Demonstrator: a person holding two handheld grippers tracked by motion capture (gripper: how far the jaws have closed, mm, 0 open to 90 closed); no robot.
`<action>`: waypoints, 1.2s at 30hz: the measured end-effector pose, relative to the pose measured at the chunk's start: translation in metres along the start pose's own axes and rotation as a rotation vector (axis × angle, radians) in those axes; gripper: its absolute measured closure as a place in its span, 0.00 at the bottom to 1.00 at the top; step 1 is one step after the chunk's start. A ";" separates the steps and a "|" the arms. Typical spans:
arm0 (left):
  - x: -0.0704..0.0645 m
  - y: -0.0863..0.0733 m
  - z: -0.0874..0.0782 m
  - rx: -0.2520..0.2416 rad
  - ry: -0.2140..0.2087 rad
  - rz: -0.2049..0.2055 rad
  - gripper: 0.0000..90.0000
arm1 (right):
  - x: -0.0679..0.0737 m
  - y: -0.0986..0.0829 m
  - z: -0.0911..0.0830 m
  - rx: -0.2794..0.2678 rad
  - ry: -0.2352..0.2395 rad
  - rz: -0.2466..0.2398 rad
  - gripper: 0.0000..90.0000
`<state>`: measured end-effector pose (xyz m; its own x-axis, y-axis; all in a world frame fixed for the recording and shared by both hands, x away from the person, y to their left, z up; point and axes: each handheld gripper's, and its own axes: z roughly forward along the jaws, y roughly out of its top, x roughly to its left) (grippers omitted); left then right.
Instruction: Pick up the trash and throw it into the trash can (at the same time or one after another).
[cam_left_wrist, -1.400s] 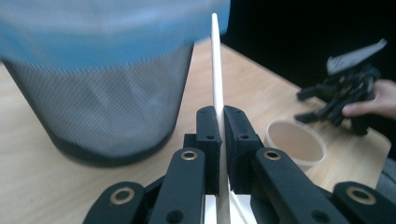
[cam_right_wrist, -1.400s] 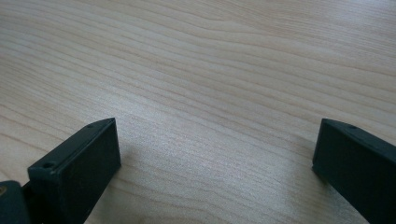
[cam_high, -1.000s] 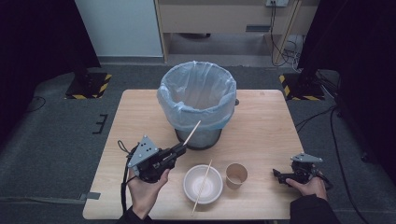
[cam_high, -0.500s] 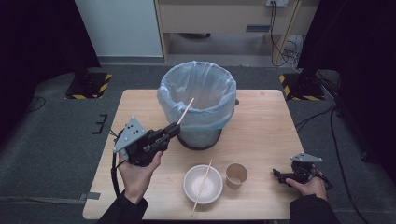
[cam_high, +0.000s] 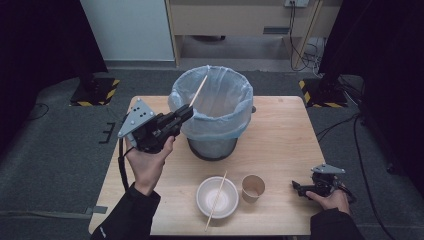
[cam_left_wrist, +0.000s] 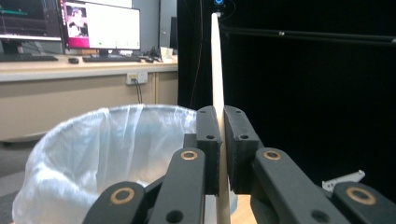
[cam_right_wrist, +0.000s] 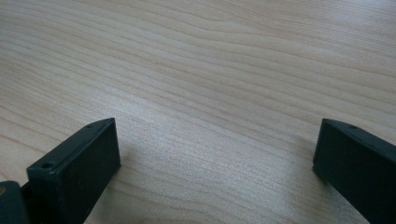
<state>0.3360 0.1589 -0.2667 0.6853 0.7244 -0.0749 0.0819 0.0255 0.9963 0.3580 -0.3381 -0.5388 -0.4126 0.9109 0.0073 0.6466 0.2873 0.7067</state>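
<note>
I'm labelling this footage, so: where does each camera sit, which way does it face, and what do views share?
High view: above the person's side, facing the table; both forearms show.
Left gripper view: on left gripper, facing the bin; jaws clamp a chopstick.
Right gripper view: on right gripper, facing bare wood; jaws apart.
Shared: bin, chopstick, tabletop.

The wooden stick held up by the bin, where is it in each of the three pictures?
High view: the stick slants up from the left claw, over the bin's left rim.
Left gripper view: it stands upright at centre, pinched between the jaws.
Right gripper view: not in it; bare tabletop.
Shared landmark: the bin's white liner.
</note>
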 end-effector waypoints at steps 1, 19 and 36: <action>0.000 0.000 0.000 0.000 0.000 0.000 0.95 | 0.000 0.000 0.000 0.000 0.000 0.000 0.01; 0.020 0.022 0.046 -0.005 0.042 0.016 0.95 | 0.000 0.000 0.000 0.000 0.000 0.000 0.01; 0.029 0.039 0.086 -0.004 0.070 0.051 0.95 | 0.000 0.001 0.001 0.001 0.001 0.005 0.01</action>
<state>0.4213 0.1213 -0.2338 0.6364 0.7711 -0.0208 0.0453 -0.0105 0.9989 0.3588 -0.3373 -0.5389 -0.4096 0.9122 0.0116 0.6494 0.2826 0.7060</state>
